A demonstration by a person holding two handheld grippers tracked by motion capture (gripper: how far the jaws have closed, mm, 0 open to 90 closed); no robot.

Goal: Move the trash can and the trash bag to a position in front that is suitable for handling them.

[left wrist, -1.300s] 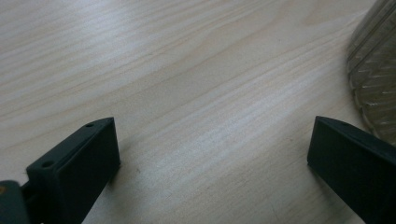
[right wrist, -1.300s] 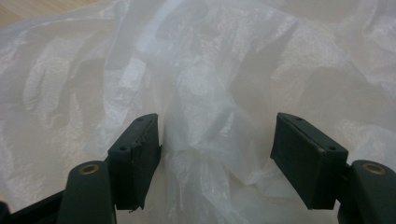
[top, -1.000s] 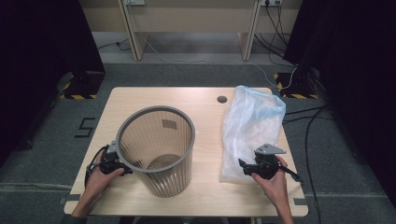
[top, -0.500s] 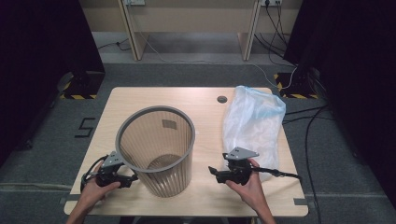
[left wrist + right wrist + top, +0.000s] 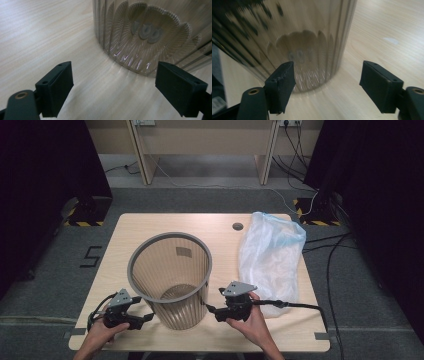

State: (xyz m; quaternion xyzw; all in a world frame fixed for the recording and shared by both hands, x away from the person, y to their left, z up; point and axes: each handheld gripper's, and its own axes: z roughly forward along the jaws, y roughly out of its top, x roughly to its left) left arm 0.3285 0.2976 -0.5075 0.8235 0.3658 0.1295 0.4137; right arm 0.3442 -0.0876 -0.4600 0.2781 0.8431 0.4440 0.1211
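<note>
bin: translucent ribbed wastebasket (image 5: 172,280), upright near the front middle of the table (image 5: 150,227), wide grey rim up top, mouth open. Sits right between the two grippers.

left gripper: (image 5: 142,319) down at the front left, held in a hand (image 5: 100,335), pointing at the bin's base from just beside it. Jaws apart with bare wood between them; been opening a bit wider just now. In the left gripper view (image 5: 113,92) the bin's ribbed bottom edge (image 5: 140,42) sits just ahead of the tips, not touching.

right gripper: (image 5: 210,310) front, right of the bin, in the other hand (image 5: 250,322), nose aimed at the bin's lower wall. Jaws apart too, nothing pinched, been easing inward slightly. In the right gripper view (image 5: 327,86) the bin wall (image 5: 307,37) looms close ahead, a bit off toward one jaw, pretty blurry.

bag: crumpled clear plastic bag (image 5: 272,257) lying flat along the right side of the table, just beside the right hand, apart from the bin.

other bits: small round dark grommet (image 5: 238,226) near the table's back edge; black cable (image 5: 295,305) trailing off the right gripper across the bag's near end.
</note>
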